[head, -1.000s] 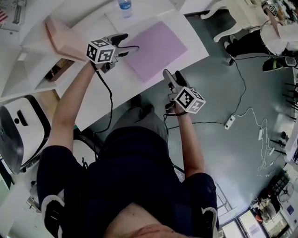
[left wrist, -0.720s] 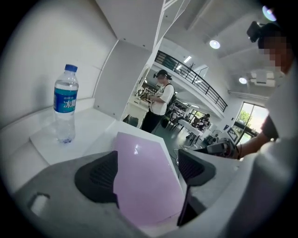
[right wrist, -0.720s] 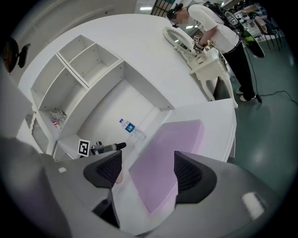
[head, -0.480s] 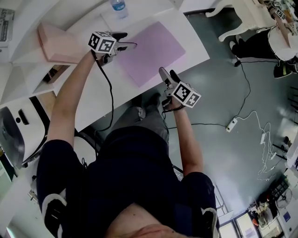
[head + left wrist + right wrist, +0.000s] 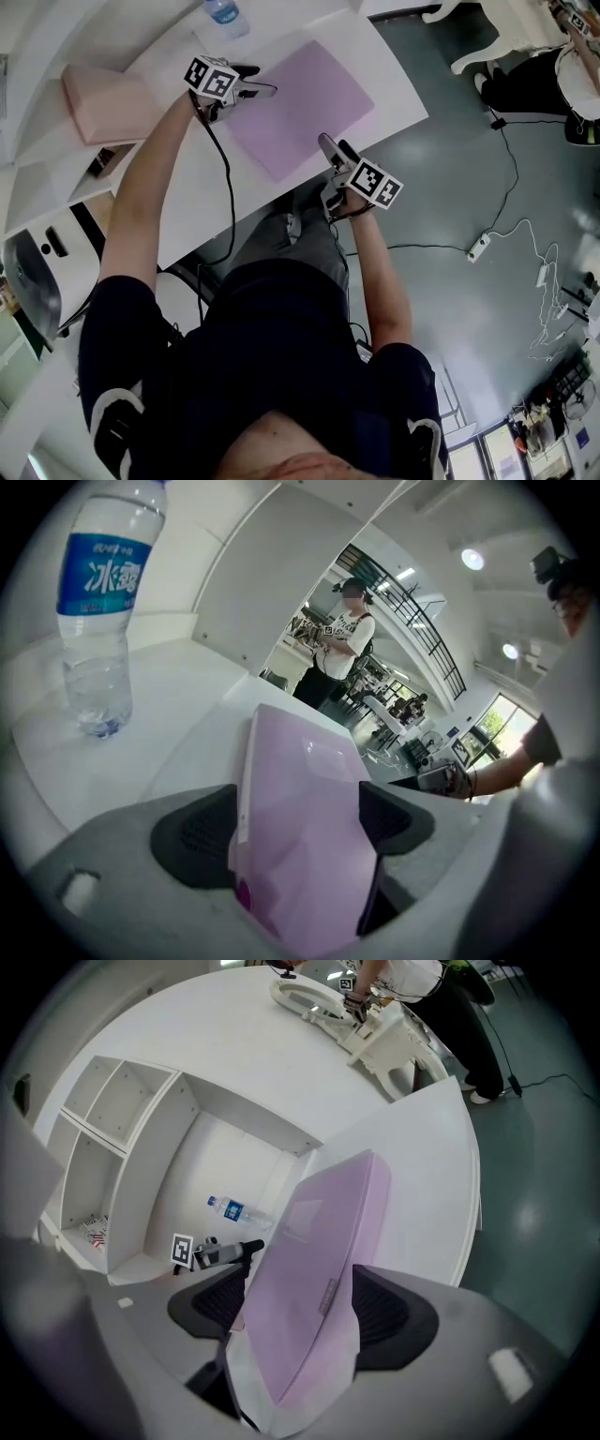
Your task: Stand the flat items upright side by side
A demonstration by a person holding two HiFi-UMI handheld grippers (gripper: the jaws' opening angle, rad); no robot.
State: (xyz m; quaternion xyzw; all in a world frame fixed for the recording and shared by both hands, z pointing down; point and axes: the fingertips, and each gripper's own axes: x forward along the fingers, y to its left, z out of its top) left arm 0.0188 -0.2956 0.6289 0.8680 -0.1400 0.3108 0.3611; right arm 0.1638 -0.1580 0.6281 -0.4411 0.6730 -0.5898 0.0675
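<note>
Purple folder (image 5: 302,101) lies flat; left gripper (image 5: 262,87) and right gripper (image 5: 331,146) gape wide at its edges, clasping nothing.

A water bottle (image 5: 94,611) stands upright on the white table (image 5: 159,728).

Grey-green floor (image 5: 469,169), white power strip (image 5: 483,247), white table (image 5: 394,84), white shelf unit (image 5: 112,1129), ceiling lights (image 5: 472,559), bright window (image 5: 495,722)

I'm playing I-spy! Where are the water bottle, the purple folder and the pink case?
water bottle (image 5: 98,574): left gripper view, blue label
purple folder (image 5: 300,101): head view, cover middle
pink case (image 5: 108,105): head view, top face
</note>
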